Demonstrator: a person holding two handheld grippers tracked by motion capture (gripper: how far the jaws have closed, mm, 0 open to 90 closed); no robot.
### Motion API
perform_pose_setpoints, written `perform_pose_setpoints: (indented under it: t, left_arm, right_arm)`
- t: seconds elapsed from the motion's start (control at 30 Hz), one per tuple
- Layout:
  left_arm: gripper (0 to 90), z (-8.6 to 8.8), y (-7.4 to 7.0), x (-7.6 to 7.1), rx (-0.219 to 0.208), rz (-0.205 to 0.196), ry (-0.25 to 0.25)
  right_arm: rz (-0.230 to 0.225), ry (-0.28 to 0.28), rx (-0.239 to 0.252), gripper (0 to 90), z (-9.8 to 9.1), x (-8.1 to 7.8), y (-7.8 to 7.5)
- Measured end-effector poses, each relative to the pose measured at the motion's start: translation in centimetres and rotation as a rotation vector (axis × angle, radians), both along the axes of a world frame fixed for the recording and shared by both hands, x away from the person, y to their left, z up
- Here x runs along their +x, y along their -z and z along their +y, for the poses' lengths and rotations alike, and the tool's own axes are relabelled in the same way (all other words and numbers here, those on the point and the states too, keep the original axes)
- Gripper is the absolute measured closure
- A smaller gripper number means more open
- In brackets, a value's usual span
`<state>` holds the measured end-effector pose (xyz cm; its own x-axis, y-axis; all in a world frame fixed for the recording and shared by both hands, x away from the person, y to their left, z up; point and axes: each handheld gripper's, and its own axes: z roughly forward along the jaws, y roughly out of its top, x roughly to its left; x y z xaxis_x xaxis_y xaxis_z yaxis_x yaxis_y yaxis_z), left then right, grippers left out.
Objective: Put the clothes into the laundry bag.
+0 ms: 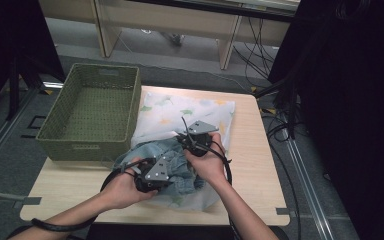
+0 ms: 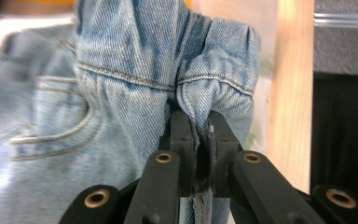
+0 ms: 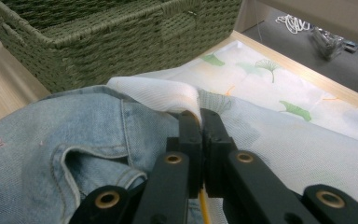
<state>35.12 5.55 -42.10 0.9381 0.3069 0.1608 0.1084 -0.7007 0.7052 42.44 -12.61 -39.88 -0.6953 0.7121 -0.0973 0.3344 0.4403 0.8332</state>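
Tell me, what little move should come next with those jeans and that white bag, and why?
Probably the left gripper, shut on a denim fold of the jeans, should carry it toward the edge of the white mesh bag that the right gripper pinches, likely to slip the jeans inside. The green basket sits beside them.

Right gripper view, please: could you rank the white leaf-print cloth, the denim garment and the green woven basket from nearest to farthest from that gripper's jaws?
1. White leaf-print cloth: its folded edge is pinched in the right gripper.
2. Denim garment: just left of the jaws, below the fold.
3. Green woven basket: beyond, upper left.
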Motion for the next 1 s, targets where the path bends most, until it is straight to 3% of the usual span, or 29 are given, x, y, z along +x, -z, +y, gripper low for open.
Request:
perform_pose_setpoints:
  t: [0.1,0.13,0.17,0.27,0.67,0.87,1.0]
  left_arm:
    - [83.0,0.2,-0.8,0.4,-0.016,-0.011,-0.021]
    - [83.0,0.3,-1.0,0.6,-0.018,-0.015,-0.026]
    - [83.0,0.3,-1.2,0.7,-0.021,-0.019,-0.030]
    - [83.0,0.5,-2.3,0.8,-0.032,-0.045,-0.044]
    - [83.1,1.6,-5.8,1.2,-0.051,-0.110,-0.073]
    - [83.0,1.2,-5.1,1.8,-0.040,-0.088,-0.084]
    - [82.9,1.0,-4.3,2.7,-0.036,-0.062,-0.104]
  right_arm:
    - [-0.004,-0.003,-0.003,89.7,0.0,-0.1,-0.1]
    - [0.013,0.012,0.008,89.7,0.1,-0.3,-0.2]
    - [-0.014,-0.017,-0.004,89.7,0.1,-0.1,-0.2]
    - [-0.002,-0.005,0.012,89.8,0.3,-0.4,-0.6]
    - [-0.044,-0.027,0.036,89.9,0.6,-1.0,-2.0]
    - [-0.051,-0.026,0.039,90.0,0.6,-1.1,-2.3]
    - [-0.029,-0.012,0.048,90.0,0.6,-1.2,-2.1]
